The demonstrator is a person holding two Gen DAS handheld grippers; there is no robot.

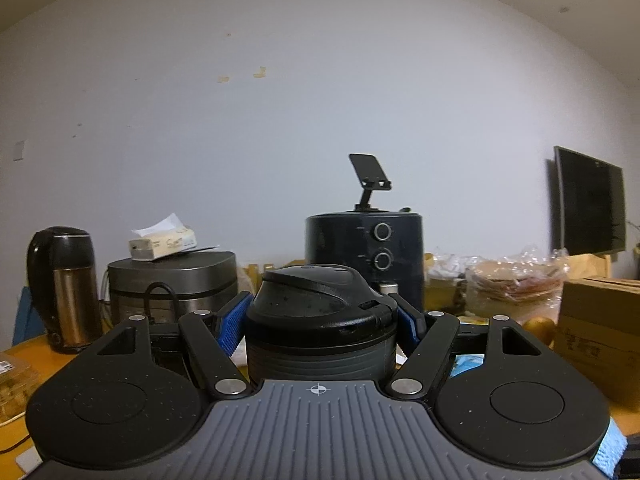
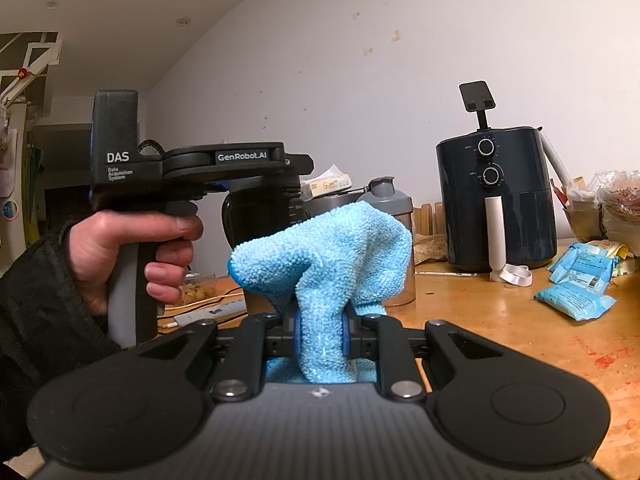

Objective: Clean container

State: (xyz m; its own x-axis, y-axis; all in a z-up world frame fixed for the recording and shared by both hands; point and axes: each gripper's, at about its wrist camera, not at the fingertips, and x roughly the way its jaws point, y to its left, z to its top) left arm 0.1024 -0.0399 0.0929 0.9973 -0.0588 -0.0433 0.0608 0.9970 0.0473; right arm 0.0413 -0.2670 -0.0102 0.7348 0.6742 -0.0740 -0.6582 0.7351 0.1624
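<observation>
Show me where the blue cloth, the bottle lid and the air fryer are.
blue cloth (image 2: 326, 240): right wrist view, upper folded part.
bottle lid (image 1: 316, 300): left wrist view, domed top.
air fryer (image 2: 496, 216): right wrist view, front wall.

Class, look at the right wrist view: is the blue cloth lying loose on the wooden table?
No. The blue microfibre cloth is pinched between the fingers of the right gripper and stands up above them, off the wooden table.

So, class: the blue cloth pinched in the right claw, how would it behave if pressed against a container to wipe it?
The blue cloth is probably floppy: it slumps in folds over the right claw. Its looped pile looks grippy rather than slippery. It seems light, since a narrow pinch holds the whole bundle up, so it should mould to a curved wall.
</observation>
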